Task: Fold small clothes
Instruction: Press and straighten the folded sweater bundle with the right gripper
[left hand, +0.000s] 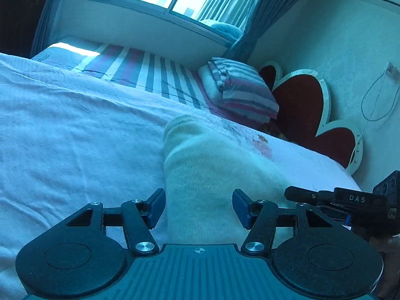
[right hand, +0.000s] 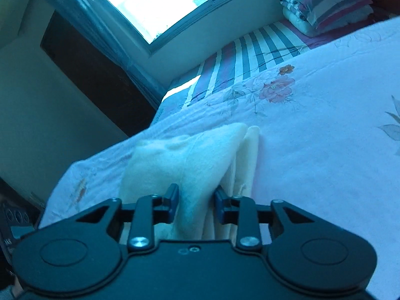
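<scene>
The soft cream cloth is lying on the bed at 12 o'clock, poking between both half-open tools, left tool and right tool, neither squeezing it.

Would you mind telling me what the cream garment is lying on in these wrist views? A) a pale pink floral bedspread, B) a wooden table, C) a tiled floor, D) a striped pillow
A: the cream garment rests on the pale pink floral bedspread, while the striped pillow sits apart, farther back near the head of the bed.
</scene>
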Demonstrator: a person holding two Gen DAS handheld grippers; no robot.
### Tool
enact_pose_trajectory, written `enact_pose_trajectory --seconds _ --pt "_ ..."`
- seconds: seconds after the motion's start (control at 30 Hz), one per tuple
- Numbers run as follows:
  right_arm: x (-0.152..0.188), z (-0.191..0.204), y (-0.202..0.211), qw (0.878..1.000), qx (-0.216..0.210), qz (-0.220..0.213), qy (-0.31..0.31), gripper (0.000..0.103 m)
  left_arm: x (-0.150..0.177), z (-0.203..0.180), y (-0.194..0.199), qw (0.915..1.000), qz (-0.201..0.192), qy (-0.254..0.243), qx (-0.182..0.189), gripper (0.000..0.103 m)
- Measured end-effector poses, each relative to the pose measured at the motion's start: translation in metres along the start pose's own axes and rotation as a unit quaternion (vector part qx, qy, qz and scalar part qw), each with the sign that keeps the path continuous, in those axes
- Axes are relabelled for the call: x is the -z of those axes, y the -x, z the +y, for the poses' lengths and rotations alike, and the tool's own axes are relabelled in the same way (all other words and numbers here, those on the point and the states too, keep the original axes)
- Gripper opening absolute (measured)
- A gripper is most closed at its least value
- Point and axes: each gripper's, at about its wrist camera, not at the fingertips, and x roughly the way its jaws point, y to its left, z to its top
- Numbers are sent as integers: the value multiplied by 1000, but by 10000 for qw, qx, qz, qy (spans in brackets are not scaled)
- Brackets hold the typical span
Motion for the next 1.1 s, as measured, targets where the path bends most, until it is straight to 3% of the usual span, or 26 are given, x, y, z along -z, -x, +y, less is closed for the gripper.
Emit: enact_pose_trajectory --seconds 0.1,0.17,0.2,0.23,0.27,0.37,0.47,0.53,0.7,0.77,0.83,0.93,1.1 --pt "-15 -24 -24 9951 -521 357 -762 51 -11 10 -15 9997 144 169 -56 58" --pt "-20 -30 -40 9903 -819 570 -970 51 -14 15 -26 9993 267 251 -57 58" --pt "-22 -29 -44 9892 -899 639 -962 43 -14 17 -30 9992 299 275 -67 58" --pt "-23 -24 -47 9906 -857 707 -792 24 -14 18 -32 9990 314 299 -78 58" --pt "-24 -16 -47 9934 -719 742 -497 20 -13 19 -34 9990 318 302 -86 58" --pt "-20 15 -30 9974 -320 386 514 16 -11 7 -28 9997 155 -29 -198 58" --pt "-11 47 -16 9873 206 97 1571 16 -10 -9 -26 9988 -2 -402 -297 58" --pt "-11 54 -14 9815 370 63 1878 15 -12 -19 -26 9977 -76 -581 -332 58" --pt "-14 26 -37 9852 804 354 1474 15 -11 -31 -42 9952 243 -850 -427 62" --pt "-15 -1 -40 9956 536 302 708 15 -10 -30 -46 9948 232 -841 -529 73" --pt "-18 -16 -34 9990 307 296 156 17 -11 -26 -44 9959 270 -711 -487 76" --pt "-18 -10 -13 9990 390 121 204 27 -13 -28 -27 9957 110 -783 -489 76" --pt "-6 -2 16 9994 211 129 251 27 -3 -24 -8 9979 95 -642 -59 76"
